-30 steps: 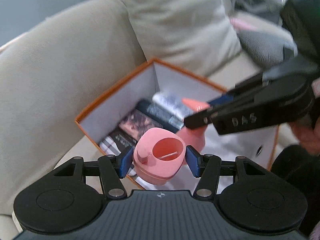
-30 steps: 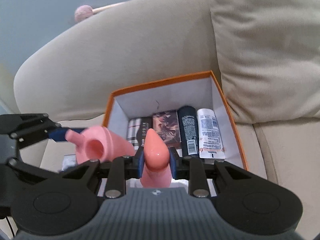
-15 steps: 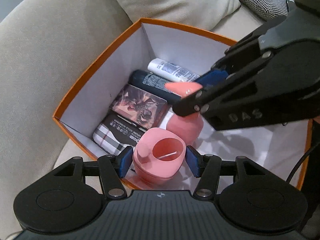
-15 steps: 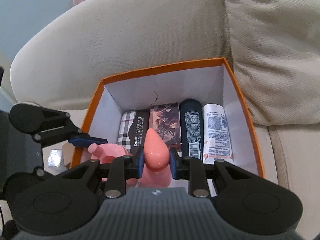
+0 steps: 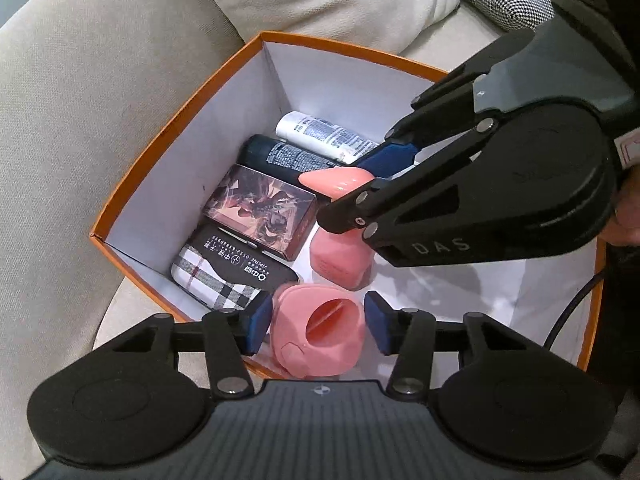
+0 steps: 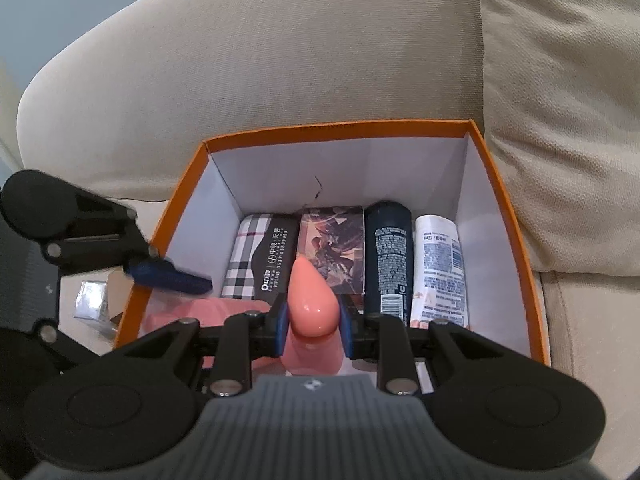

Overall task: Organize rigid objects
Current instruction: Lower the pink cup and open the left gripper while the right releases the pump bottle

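An orange box (image 5: pixel 172 132) with white inner walls sits on a beige sofa. My left gripper (image 5: pixel 318 328) is low over the box's near edge. Its jaws are closing on a pink hollow cup-shaped piece (image 5: pixel 320 332) between them, and both blue pads touch its sides. My right gripper (image 6: pixel 314 316) is shut on the neck of a pink bottle with a pointed cap (image 6: pixel 310 300). In the left wrist view that right gripper (image 5: pixel 348 188) reaches in from the right, and the pink bottle (image 5: pixel 340 256) hangs down inside the box.
Along the box's far side lie a plaid case (image 6: pixel 260 256), a picture-printed card box (image 6: pixel 332 248), a dark can (image 6: pixel 388 256) and a white tube (image 6: pixel 440 272). A sofa cushion (image 6: pixel 560 120) is at the right. A foil packet (image 6: pixel 92 300) lies outside the box's left wall.
Both grippers have come down into the box, which now fills more of each view. The pink cup piece has turned between the left pads, and the left jaws have narrowed.
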Demonstrator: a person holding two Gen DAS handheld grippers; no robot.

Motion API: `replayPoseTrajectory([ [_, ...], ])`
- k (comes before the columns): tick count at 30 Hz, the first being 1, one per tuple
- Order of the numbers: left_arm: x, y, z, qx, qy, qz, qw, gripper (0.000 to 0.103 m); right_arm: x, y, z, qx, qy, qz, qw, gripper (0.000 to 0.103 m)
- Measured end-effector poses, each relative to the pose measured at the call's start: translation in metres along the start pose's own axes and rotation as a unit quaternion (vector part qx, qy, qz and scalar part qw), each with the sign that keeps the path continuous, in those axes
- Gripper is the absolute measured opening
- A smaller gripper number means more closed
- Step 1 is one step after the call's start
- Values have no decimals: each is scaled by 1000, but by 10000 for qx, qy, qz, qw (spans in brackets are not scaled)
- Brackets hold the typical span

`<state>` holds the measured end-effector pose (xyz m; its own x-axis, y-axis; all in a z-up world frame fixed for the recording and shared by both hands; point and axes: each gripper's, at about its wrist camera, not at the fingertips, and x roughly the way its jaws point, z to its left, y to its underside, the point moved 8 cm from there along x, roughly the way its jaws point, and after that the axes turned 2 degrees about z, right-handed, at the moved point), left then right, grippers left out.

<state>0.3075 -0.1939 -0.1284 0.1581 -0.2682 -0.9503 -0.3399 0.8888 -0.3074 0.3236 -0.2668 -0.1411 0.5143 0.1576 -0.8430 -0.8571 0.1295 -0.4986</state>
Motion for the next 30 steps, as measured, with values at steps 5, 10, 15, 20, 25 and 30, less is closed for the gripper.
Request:
replayPoseTrajectory([
  [5, 4, 4, -3, -393, 536, 172, 9976, 57, 0, -2, -2, 132, -100, 46, 9999, 27],
  [10, 10, 4, -2, -200, 339, 201, 9990, 58, 3, -2, 1, 64, -145, 56, 9999, 27],
  [15, 11, 7, -2, -53, 229, 192, 9995, 66, 6, -5, 2, 67, -166, 53, 9998, 27],
  [20, 2, 9, -4, 78, 245, 89, 9996, 77, 5, -3, 8, -133, -170, 93, 9997, 28],
  [25, -12, 10, -1, -41, 277, -91, 9996, 78, -8, -5, 12, -10, -440, -18, 9990, 31],
  [30, -14, 16, -5, -99, 268, -124, 9995, 76, -21, -1, 13, 25, -390, -59, 9992, 32],
])
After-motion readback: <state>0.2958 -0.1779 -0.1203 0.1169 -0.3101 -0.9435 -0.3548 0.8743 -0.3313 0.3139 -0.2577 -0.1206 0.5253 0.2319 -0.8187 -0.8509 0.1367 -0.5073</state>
